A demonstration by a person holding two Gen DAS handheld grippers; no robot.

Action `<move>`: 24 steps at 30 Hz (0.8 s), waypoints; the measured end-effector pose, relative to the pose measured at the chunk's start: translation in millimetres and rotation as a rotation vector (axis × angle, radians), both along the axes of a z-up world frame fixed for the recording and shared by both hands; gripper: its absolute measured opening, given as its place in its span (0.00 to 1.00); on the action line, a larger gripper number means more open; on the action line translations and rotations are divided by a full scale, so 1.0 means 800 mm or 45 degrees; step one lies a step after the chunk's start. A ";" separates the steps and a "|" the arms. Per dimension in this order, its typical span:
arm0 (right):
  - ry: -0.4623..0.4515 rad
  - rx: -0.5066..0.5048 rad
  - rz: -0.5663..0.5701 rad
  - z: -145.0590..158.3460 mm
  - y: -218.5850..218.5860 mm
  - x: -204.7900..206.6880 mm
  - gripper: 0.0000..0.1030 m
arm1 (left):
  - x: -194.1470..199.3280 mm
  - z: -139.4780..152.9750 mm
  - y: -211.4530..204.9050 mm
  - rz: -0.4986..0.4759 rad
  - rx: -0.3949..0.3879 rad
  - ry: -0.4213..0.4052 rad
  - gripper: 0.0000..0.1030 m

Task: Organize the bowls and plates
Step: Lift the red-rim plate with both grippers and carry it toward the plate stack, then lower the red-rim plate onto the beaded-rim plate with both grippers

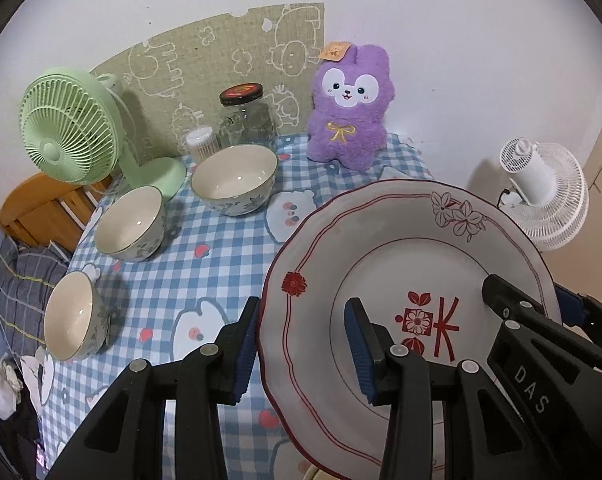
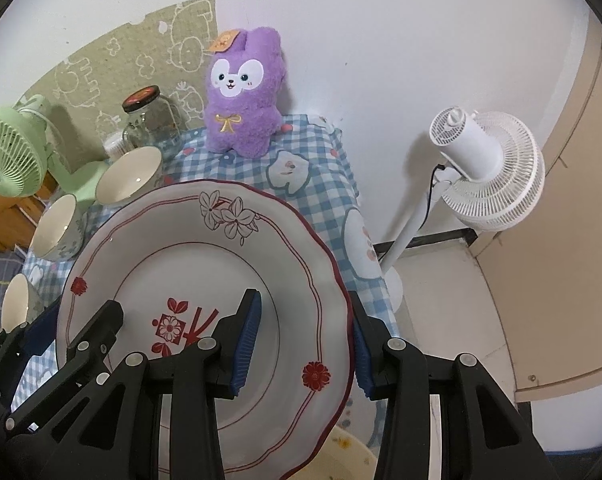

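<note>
Plate [image 1: 401, 264] lifted two-handed over near right edge of table [image 1: 205, 264].
Left gripper [image 1: 303, 344] and right gripper [image 2: 305, 340] each clenched on opposite rims, balancing weight; three bowls [image 1: 237, 178] along left edge.

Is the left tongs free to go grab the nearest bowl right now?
Probably not. The left tongs are clamped on the plate rim, sharing it with the right tongs. The nearest bowl sits unobstructed on the tablecloth.
</note>
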State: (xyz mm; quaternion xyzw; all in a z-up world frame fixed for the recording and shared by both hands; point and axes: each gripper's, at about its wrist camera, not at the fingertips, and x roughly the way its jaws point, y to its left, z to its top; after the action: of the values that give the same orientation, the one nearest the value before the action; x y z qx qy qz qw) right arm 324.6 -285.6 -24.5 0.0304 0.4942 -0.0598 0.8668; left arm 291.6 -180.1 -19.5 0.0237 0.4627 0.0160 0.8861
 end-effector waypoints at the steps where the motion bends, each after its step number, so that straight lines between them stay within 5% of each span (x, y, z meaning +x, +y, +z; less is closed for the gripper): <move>1: -0.003 -0.002 -0.002 0.002 0.001 -0.005 0.45 | -0.005 0.001 0.001 -0.004 -0.002 -0.001 0.40; 24: 0.074 -0.011 -0.127 -0.023 0.000 -0.119 0.44 | -0.097 -0.012 -0.006 -0.120 -0.012 0.036 0.40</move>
State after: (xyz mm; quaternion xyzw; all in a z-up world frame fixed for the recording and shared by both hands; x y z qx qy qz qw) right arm 229.0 -285.7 -42.7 0.0495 0.5167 -0.1058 0.8482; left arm 214.2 -185.0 -29.3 0.0416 0.4736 -0.0283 0.8793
